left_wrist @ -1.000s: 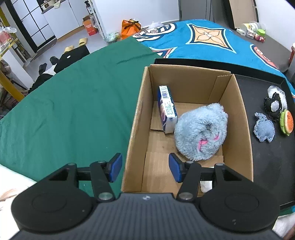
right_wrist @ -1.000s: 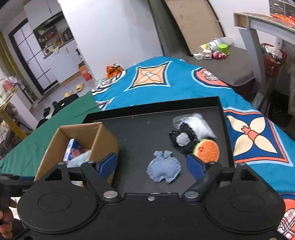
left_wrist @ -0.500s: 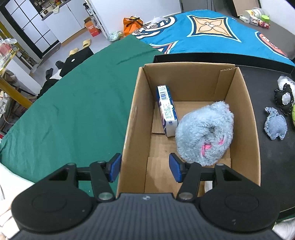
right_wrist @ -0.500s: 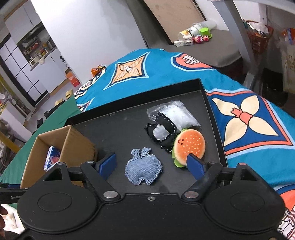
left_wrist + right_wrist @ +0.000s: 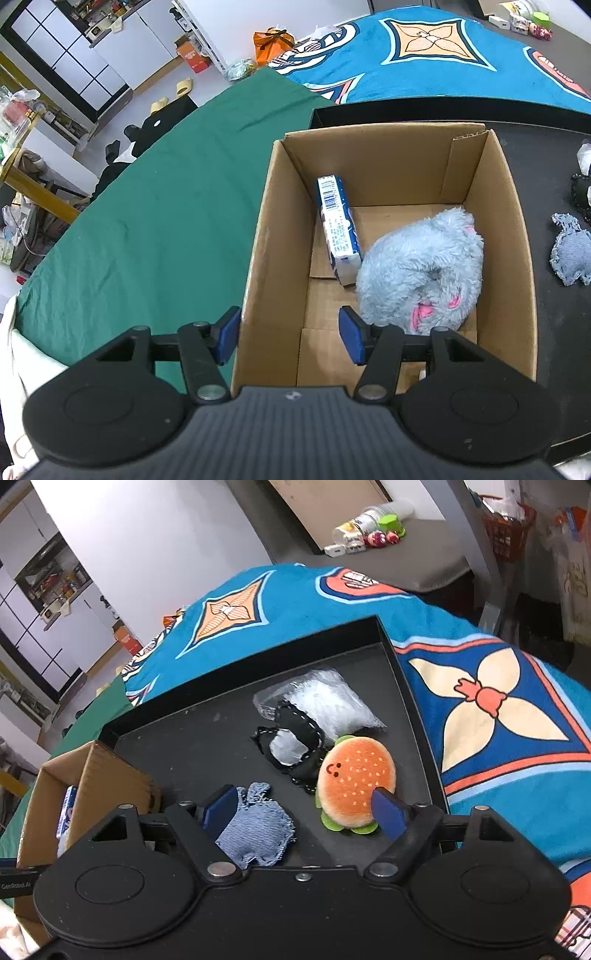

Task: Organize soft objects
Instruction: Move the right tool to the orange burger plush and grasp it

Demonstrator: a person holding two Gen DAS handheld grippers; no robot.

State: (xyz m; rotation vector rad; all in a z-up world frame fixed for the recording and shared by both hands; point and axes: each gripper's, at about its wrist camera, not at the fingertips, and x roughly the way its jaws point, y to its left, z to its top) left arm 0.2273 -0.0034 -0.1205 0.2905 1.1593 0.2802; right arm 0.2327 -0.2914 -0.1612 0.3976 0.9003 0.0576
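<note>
A cardboard box stands on a black tray and holds a fluffy blue plush and a blue-and-white carton. My left gripper is open, its jaws astride the box's near-left wall. In the right wrist view the tray carries a denim plush, a burger plush, a black-and-white plush and a clear bag. My right gripper is open and empty, low over the tray between the denim and burger plushes. The denim plush also shows in the left wrist view.
The tray lies on a blue patterned blanket beside a green cloth. The box sits at the tray's left end. Behind are a grey mat with bottles and toys, white cabinets and floor clutter.
My right gripper has moved forward and down toward the tray, so the denim and burger plushes now lie at its fingertips. My left gripper has shifted slightly left over the box and stays open.
</note>
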